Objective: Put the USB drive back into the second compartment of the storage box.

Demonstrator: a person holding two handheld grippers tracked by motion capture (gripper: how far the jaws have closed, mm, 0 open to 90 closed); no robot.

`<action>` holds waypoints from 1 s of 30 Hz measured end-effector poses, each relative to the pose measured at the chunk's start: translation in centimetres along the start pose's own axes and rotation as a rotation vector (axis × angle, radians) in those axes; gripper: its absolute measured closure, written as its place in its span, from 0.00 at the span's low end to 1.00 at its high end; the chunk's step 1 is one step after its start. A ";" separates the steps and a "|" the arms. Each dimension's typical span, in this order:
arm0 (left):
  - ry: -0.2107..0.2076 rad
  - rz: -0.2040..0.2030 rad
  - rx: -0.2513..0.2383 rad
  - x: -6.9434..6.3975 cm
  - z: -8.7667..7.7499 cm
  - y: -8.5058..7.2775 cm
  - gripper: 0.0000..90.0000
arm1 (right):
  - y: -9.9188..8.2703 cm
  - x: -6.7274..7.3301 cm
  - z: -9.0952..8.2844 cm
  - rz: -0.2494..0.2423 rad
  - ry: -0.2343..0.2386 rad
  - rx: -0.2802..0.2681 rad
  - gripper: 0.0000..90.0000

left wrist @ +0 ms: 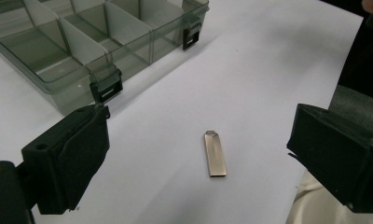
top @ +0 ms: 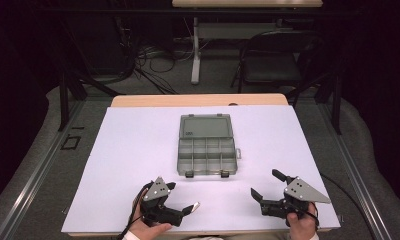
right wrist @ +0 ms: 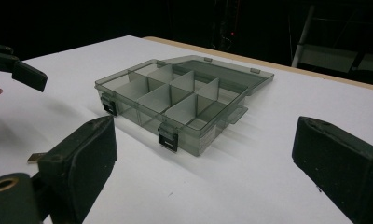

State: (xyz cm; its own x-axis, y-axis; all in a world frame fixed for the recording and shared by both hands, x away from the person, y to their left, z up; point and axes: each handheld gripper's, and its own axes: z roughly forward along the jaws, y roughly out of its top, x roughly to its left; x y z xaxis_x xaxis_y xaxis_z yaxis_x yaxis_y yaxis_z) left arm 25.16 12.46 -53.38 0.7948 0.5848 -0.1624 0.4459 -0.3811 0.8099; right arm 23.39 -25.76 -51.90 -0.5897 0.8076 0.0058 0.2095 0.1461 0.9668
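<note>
I hold a pair of tongs in each hand over the near edge of the desk (top: 138,150); my left tongs (top: 180,197) are released, jaws spread wide, and my right tongs (top: 268,187) are released too, gripping nothing. Between the left jaws lies a small metal clip (left wrist: 215,153), flat on the white sheet, near the near edge and left of the middle; in the high view it shows just beside the tip of my left tongs (top: 194,205). Its long axis runs roughly along the way the left tongs point, so the jaws stand to either side of its long edges, well apart from it; that, I judge, is what a pinch across its width calls for. My left hand is clearly the nearer one; the right tongs sit toward the near right corner. The compartment box (top: 206,150) stands open at the middle of the desk, lid (top: 205,125) laid back toward the far edge, its compartments looking empty; the clip lies apart from its near wall and latches.
</note>
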 end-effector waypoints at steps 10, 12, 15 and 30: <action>0.016 -0.024 0.058 -0.2 0.9 -0.3 0.18 | 0.0 0.0 0.0 0.004 0.002 0.008 0.07; 0.023 -0.018 0.060 -0.3 1.1 -0.3 0.18 | 0.0 -0.1 0.0 -0.004 0.001 0.009 0.07; 0.023 -0.029 0.065 -0.5 1.2 -0.3 0.20 | 0.0 -0.1 0.0 -0.008 0.001 0.012 0.07; 0.052 -0.060 0.088 -0.6 1.4 0.1 0.31 | -0.1 0.0 0.2 -0.005 0.003 0.016 0.08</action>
State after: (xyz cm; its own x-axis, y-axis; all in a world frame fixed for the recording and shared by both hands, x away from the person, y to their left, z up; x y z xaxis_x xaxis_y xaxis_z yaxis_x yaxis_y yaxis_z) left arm 25.31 11.12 -54.00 0.7440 0.6442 -0.1775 0.5283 -0.4045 0.7466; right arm 23.52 -25.71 -52.06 -0.5928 0.8054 0.0020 0.2196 0.1593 0.9625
